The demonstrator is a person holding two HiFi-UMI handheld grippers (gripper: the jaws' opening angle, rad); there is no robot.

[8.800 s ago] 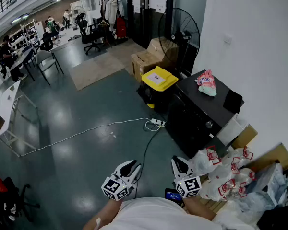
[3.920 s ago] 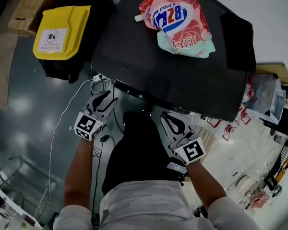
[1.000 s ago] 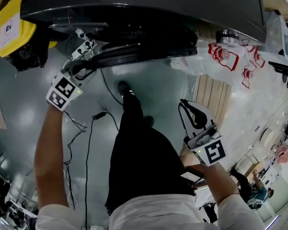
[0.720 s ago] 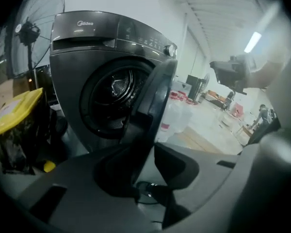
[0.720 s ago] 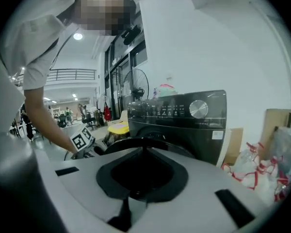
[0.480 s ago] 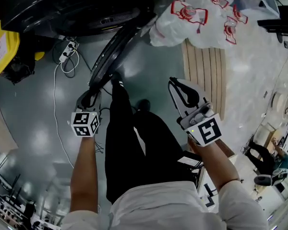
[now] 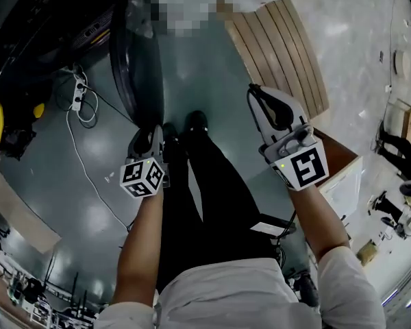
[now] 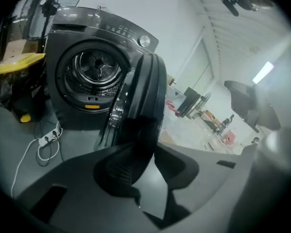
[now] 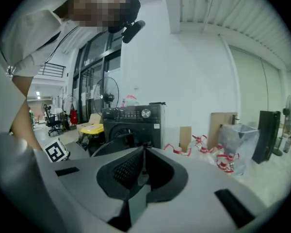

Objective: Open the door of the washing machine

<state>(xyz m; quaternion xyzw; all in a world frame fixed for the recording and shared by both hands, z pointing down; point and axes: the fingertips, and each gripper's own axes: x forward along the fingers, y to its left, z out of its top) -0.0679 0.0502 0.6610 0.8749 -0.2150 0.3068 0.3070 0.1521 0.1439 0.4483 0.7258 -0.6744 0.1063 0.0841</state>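
Observation:
The dark grey washing machine [image 8: 72,38] stands with its drum [image 8: 98,68] showing, and it fills the top left of the head view [image 7: 48,33]. Its round door [image 7: 135,67] is swung wide and seen edge-on [image 8: 148,91]. My left gripper [image 7: 153,137] sits at the door's free rim. Its jaws [image 8: 144,140] have just been opening a little, and the rim is between the fingertips, still pinched. My right gripper [image 7: 257,91] hangs in the air to the right, away from the machine. It is shut on nothing [image 9: 144,152].
A yellow-lidded bin [image 8: 19,62] stands left of the machine. A white power strip with cables [image 7: 79,91] lies on the floor by it. A slatted wooden board [image 7: 288,40] is at the right. White bags with red print [image 9: 223,159] lie beyond. My legs [image 7: 198,184] are between the grippers.
The door has swung farther out from the machine, and the left gripper went with it at the rim. The right gripper stayed shut out to the right.

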